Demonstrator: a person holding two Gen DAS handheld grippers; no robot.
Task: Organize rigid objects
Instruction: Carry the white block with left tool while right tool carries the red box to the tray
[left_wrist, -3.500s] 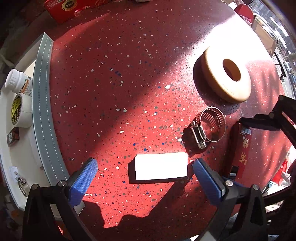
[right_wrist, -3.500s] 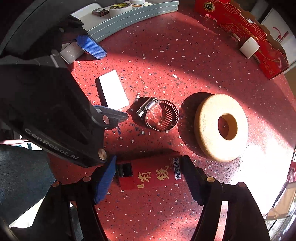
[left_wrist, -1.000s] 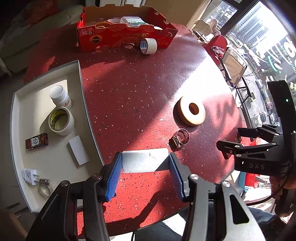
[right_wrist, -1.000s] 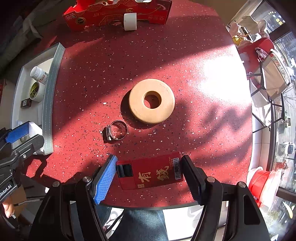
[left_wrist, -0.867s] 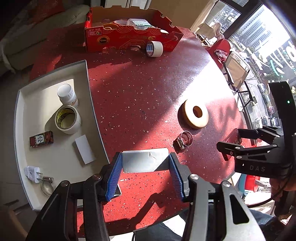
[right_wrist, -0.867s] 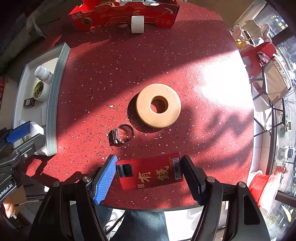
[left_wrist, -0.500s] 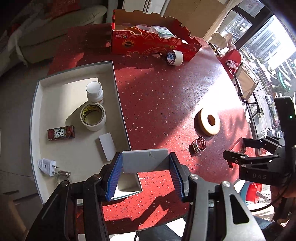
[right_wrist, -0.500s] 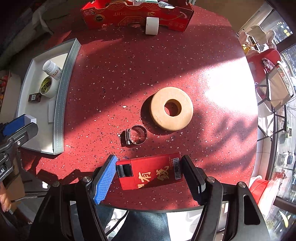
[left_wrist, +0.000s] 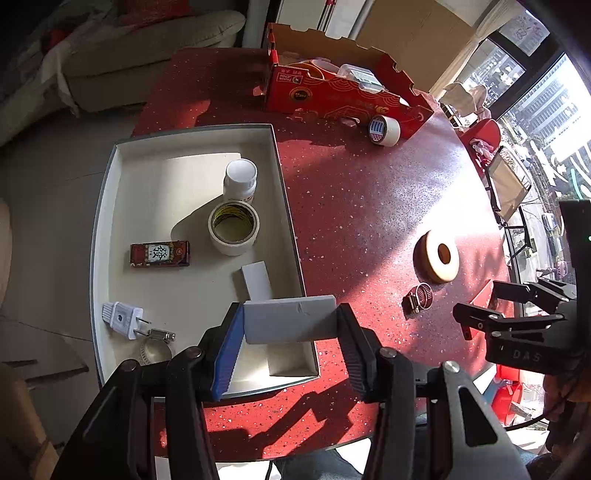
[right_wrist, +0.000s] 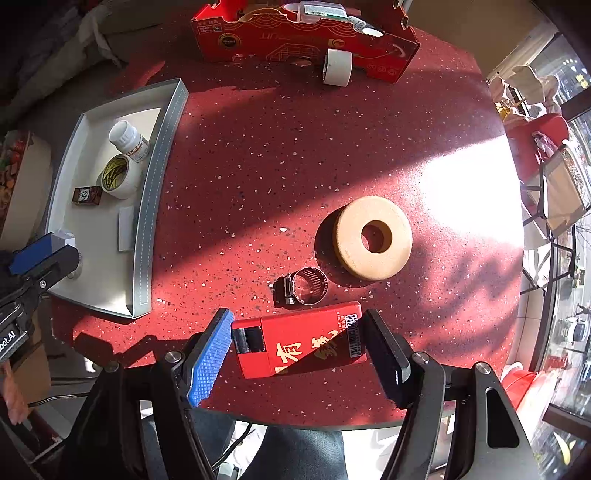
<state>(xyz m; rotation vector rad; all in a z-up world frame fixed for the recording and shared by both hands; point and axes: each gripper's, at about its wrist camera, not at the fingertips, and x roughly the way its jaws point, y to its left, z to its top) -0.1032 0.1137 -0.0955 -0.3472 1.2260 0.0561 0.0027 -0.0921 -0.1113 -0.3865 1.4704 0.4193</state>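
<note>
The white block (left_wrist: 290, 320) is clamped end to end in my left gripper (left_wrist: 291, 345), held in the air above the near right corner of the grey tray (left_wrist: 107, 206). The red box (right_wrist: 301, 343) is clamped the same way in my right gripper (right_wrist: 295, 350), held above the near edge of the red table (right_wrist: 258, 166), well apart from the tray.

Findings, tray contents: a white bottle (left_wrist: 240, 177), a tape roll (left_wrist: 233, 227) just beside it, a small dark box (left_wrist: 159, 254), a flat white card (left_wrist: 256, 275), a plug (left_wrist: 120, 319) and a metal clamp (left_wrist: 155, 345) at the near left corner. The open floor lies toward the far left and the near right of the tray.

Findings, table: a hose clamp (right_wrist: 304, 286) and a wooden ring (right_wrist: 373, 238) lie loose near each other, not yet sorted. A second tape roll (right_wrist: 337, 67) stands against the red carton (right_wrist: 306, 35) at the far edge.

Assessment: I judge this the carry-and-place step, with both pieces in transit and two items left on the table.

Next move calls for lowering the block onto bare tray floor near the card, clear of the wall, before spreading the pads. The red box must cross to the tray without my two tools fouling.
</note>
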